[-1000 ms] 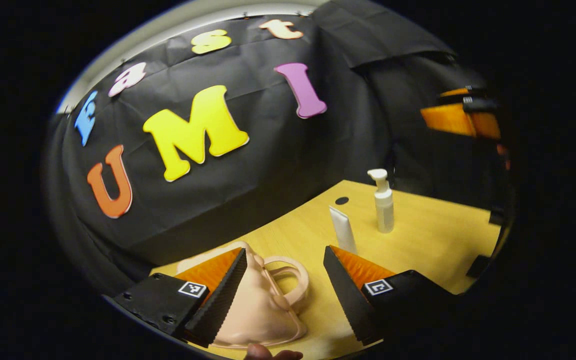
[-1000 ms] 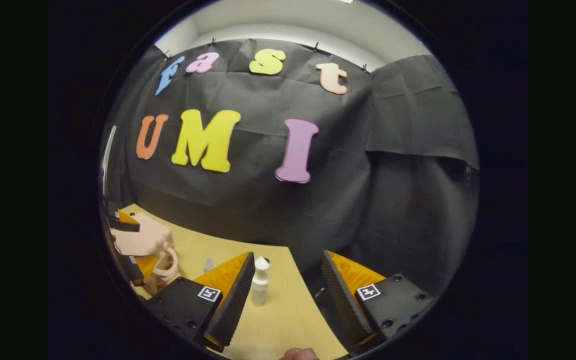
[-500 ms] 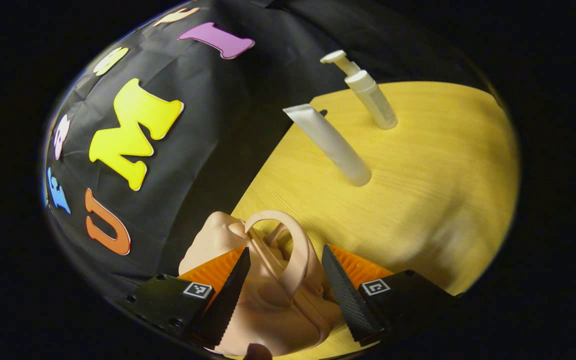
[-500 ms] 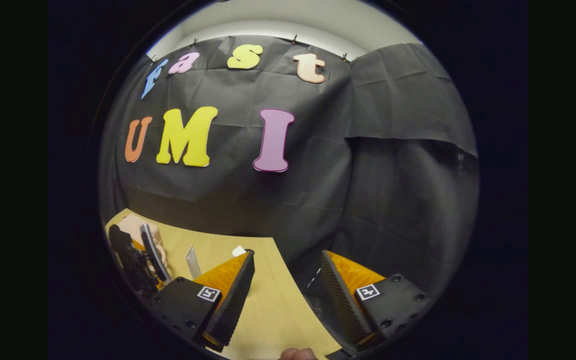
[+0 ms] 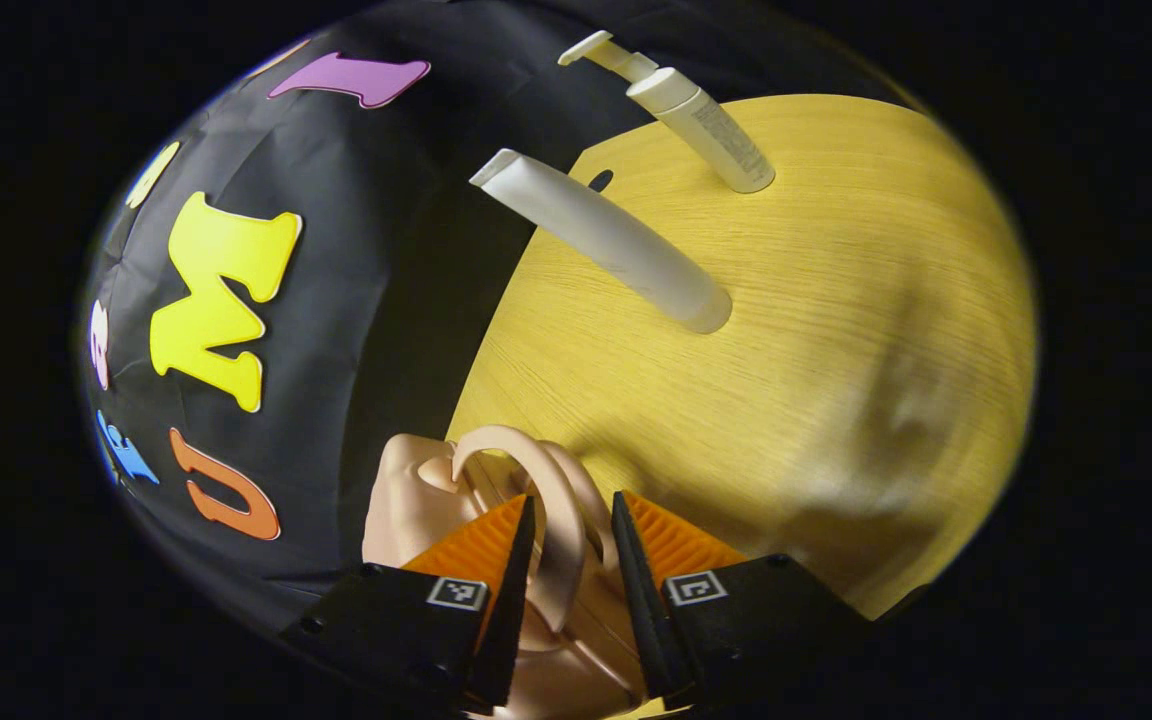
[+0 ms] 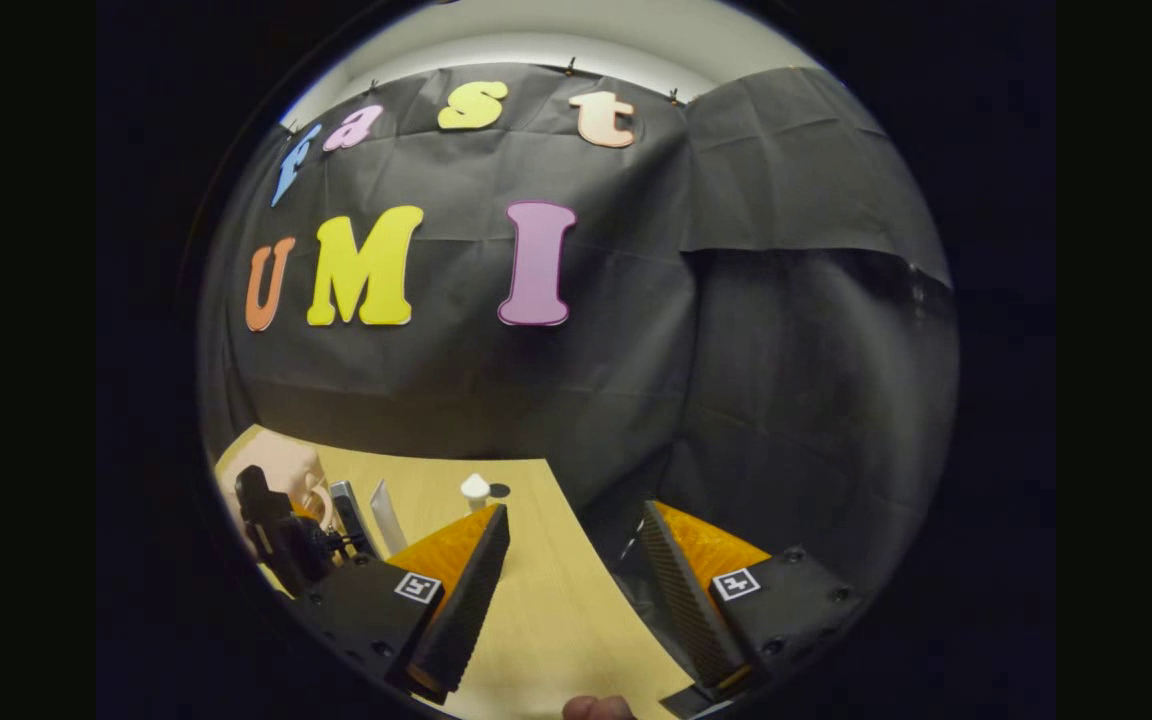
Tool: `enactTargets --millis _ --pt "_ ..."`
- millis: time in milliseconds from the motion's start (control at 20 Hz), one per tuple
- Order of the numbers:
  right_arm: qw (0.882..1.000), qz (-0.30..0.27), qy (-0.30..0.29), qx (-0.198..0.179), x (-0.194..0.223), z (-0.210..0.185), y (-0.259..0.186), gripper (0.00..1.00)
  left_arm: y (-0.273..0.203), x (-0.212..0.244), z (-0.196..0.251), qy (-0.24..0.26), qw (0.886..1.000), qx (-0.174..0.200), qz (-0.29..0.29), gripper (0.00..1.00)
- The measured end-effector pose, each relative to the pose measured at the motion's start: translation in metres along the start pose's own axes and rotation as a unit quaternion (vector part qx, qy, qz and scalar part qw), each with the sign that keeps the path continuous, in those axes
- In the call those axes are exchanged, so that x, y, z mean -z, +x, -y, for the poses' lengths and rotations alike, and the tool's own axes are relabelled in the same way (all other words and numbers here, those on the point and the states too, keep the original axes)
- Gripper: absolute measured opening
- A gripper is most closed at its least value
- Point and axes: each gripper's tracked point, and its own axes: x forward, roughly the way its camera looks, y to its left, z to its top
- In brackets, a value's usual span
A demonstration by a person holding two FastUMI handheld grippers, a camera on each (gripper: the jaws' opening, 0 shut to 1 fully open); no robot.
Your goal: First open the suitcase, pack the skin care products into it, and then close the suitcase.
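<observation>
A small pink suitcase (image 5: 406,490) lies closed on the wooden table (image 5: 786,350) by the black cloth wall. My left gripper (image 5: 573,498) is shut on its curved handle (image 5: 558,530), which stands between the two fingers. A white tube (image 5: 606,243) and a white pump bottle (image 5: 706,125) stand upright farther out on the table. In the right gripper view, my right gripper (image 6: 573,508) hangs open over the table's far edge with nothing between its fingers. The suitcase (image 6: 281,468), tube (image 6: 386,515) and pump bottle (image 6: 475,488) sit to its left.
The black cloth wall (image 6: 586,400) runs close behind the table (image 6: 546,610). A wide stretch of bare tabletop lies to the right of the tube and bottle in the left gripper view. A fingertip (image 6: 596,708) shows at the bottom of the right gripper view.
My left gripper tilted down over the suitcase, moved in on the handle and closed its fingers around it. My right gripper drifted slightly right and stayed open.
</observation>
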Motion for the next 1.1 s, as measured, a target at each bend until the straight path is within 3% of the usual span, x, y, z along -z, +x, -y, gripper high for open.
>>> enactTargets --millis 200,550,800,1100 --pt "1.000 -0.001 0.009 0.002 0.003 0.003 0.001 0.80 -0.003 -0.001 -0.004 -0.020 1.000 0.015 -0.009 0.22" --pt "1.000 0.016 0.019 -0.007 -0.008 -0.005 0.000 0.80 -0.022 -0.011 -0.025 -0.091 0.996 0.019 0.010 0.05" --pt "0.999 0.025 0.017 -0.027 -0.016 -0.026 0.000 0.80 -0.052 -0.015 -0.070 -0.132 0.989 -0.019 0.064 0.03" --pt "0.996 0.048 -0.001 -0.073 -0.046 -0.074 -0.007 0.80 -0.085 0.004 -0.146 -0.198 0.972 -0.072 0.104 0.03"
